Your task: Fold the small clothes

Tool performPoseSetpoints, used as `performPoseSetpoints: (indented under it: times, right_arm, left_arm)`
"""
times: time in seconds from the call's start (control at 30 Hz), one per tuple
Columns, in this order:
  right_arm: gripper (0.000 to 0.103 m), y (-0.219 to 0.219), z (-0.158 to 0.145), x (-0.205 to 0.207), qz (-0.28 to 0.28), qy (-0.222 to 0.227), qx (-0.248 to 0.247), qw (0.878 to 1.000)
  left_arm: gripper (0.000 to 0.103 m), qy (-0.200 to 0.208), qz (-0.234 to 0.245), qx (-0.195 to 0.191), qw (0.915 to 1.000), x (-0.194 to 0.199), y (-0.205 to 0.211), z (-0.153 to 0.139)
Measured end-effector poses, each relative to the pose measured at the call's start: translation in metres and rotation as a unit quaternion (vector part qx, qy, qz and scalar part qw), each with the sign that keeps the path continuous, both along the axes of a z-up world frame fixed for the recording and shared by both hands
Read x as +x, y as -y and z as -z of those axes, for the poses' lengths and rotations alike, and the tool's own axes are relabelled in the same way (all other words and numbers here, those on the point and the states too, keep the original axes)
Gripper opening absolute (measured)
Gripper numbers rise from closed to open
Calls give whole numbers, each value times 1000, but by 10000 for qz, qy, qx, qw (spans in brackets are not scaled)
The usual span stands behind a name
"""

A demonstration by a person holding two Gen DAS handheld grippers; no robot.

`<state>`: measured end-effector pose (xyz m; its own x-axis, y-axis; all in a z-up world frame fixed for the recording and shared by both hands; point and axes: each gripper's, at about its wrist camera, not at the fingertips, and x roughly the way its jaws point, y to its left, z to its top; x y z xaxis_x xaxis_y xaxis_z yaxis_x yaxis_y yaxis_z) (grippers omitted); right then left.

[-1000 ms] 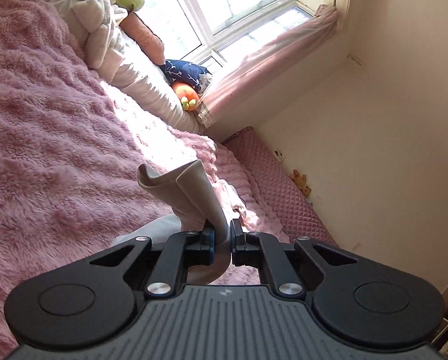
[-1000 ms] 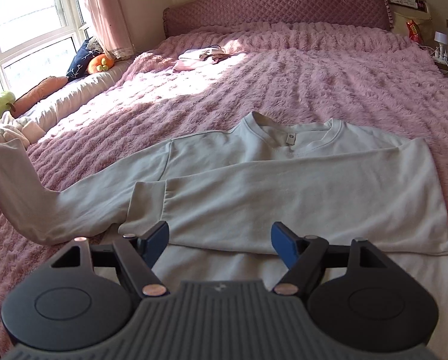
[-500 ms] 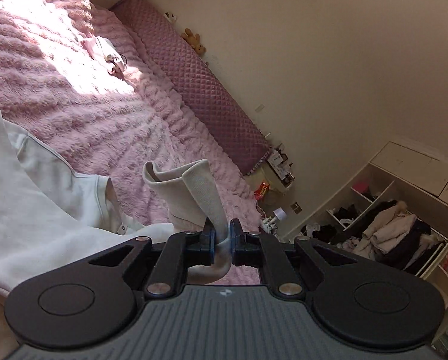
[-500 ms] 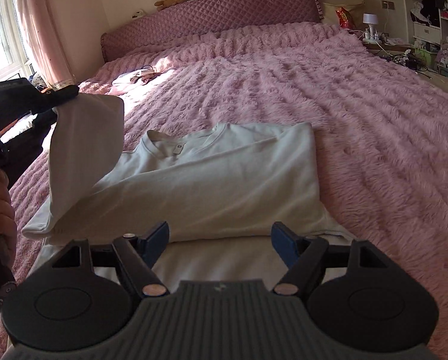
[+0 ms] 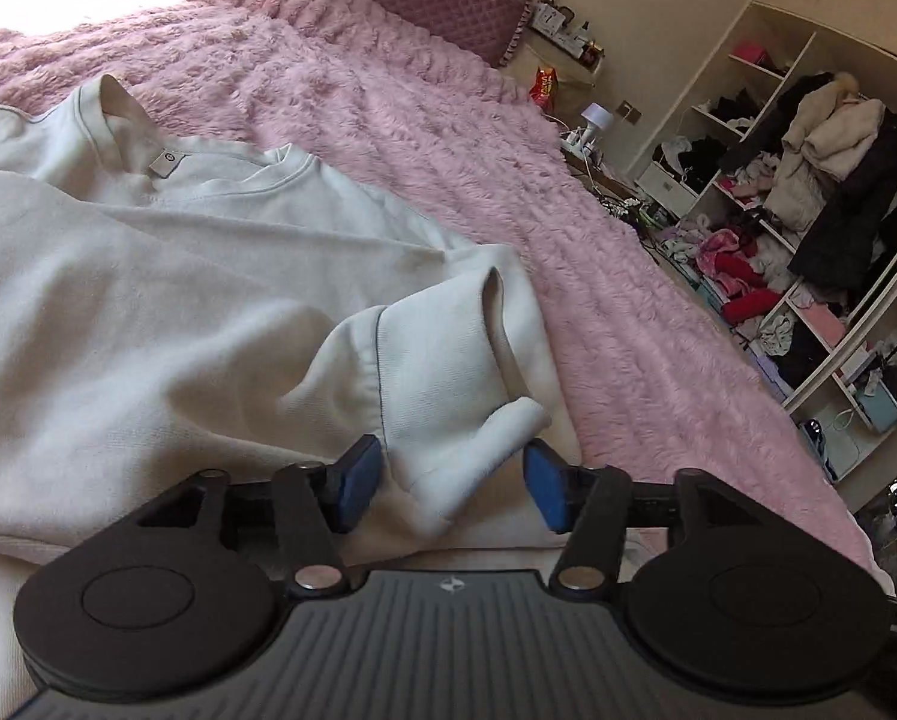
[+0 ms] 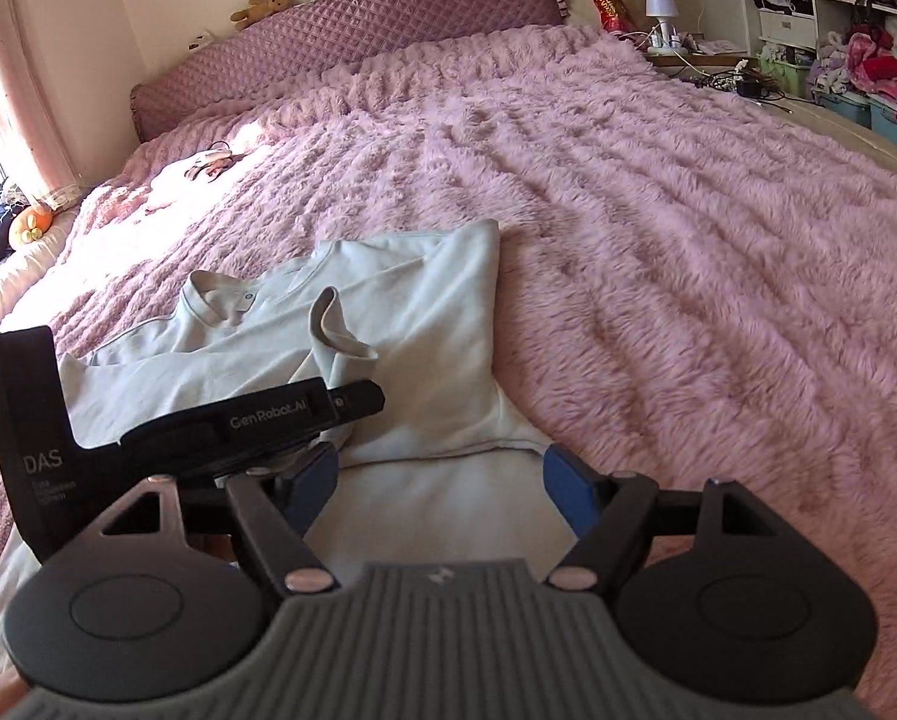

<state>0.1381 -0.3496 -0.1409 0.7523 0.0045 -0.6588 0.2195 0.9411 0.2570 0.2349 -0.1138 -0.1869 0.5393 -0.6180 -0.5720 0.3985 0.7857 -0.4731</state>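
A pale long-sleeved sweatshirt [image 5: 148,300] lies on the pink fluffy bedspread [image 5: 448,138], collar toward the headboard. Its sleeve cuff [image 5: 448,372] is laid across the body and rests loosely between the fingers of my left gripper [image 5: 454,483], which is open. In the right wrist view the sweatshirt [image 6: 436,324] lies just ahead, the cuff [image 6: 340,342] stands up on it, and the left gripper's black body [image 6: 238,420] hovers over its left part. My right gripper [image 6: 439,480] is open and empty above the garment's near hem.
A quilted purple headboard [image 6: 340,42] is at the far end. A small heap of clothes [image 6: 208,165] lies near it. Open shelves crammed with clothes [image 5: 808,210] stand right of the bed. A bedside table with a lamp [image 6: 664,18] is by the headboard.
My left gripper carried the sleeve across over the sweatshirt's body, lowered it and opened, letting the cuff go. My right gripper stayed open near the hem.
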Motion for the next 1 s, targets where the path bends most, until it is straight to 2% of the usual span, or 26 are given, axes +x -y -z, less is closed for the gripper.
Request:
performPoseSetpoints:
  times: [0.03,0.1,0.17,0.23,0.27,0.33,0.4,0.43,0.47,0.5,0.53,0.57,0.63,0.77,0.87,0.93,0.97,1.0]
  right_arm:
    - [71,0,-1,2,23,21,9,10000]
    - [72,-1,-2,6,56,7,8,10000]
    - [72,-4,-3,8,61,47,18,10000]
    - [72,-5,-6,10,78,175,45,9998]
    - [72,-6,-9,11,70,252,49,9996]
    - [72,-8,-14,15,59,402,44,9992]
    - [72,-9,-17,26,-41,529,-28,9986]
    - [70,-10,-18,32,-25,595,-133,9981]
    - [60,-10,-18,40,-72,645,-258,9976]
    - [50,-11,-16,51,-190,665,-344,9970]
    - [49,-11,-14,61,-266,663,-398,9967]
    - [49,-11,-10,72,-328,636,-434,9965]
    - [50,-11,-2,91,-376,521,-405,9971]
    - [50,-13,11,114,-520,381,-82,9979]
    - [50,-23,15,126,-658,360,-100,9971]
    - [23,-29,19,133,-795,223,-72,9966]
    - [1,-32,21,137,-852,137,-73,9962]
    - [2,-34,22,138,-874,109,-95,9961]
  left_arm:
    - [87,-34,-21,130,9999,-7,1,-6]
    - [89,-76,-198,257,9994,-13,-2,-13]
    - [91,-305,-234,294,9988,-12,-9,-20]
    - [91,-482,-36,58,9988,-11,-25,-27]
    - [91,-521,26,-207,9984,-10,-42,-31]
    - [91,-448,-176,-493,9976,-13,-74,-40]
    - [91,-411,-531,-522,9964,-13,-106,-47]
    - [92,-559,-567,-458,9958,-9,-123,-48]
    - [92,-744,-452,-383,9955,-4,-137,-47]
    - [92,-907,-370,-263,9948,0,-151,-48]
    - [92,-969,-397,-107,9944,1,-161,-48]
    - [92,-904,-627,293,9935,-1,-176,-48]
    - [92,-714,-866,813,9903,-3,-197,-51]
    - [92,-280,-1222,1304,9835,-8,-227,-57]
    - [92,140,-1390,1780,9741,-11,-239,-60]
    - [92,394,-1419,2324,9614,-12,-239,-55]
    - [92,535,-1384,2618,9536,-11,-237,-53]
    - [92,654,-1339,2838,9472,-11,-234,-50]
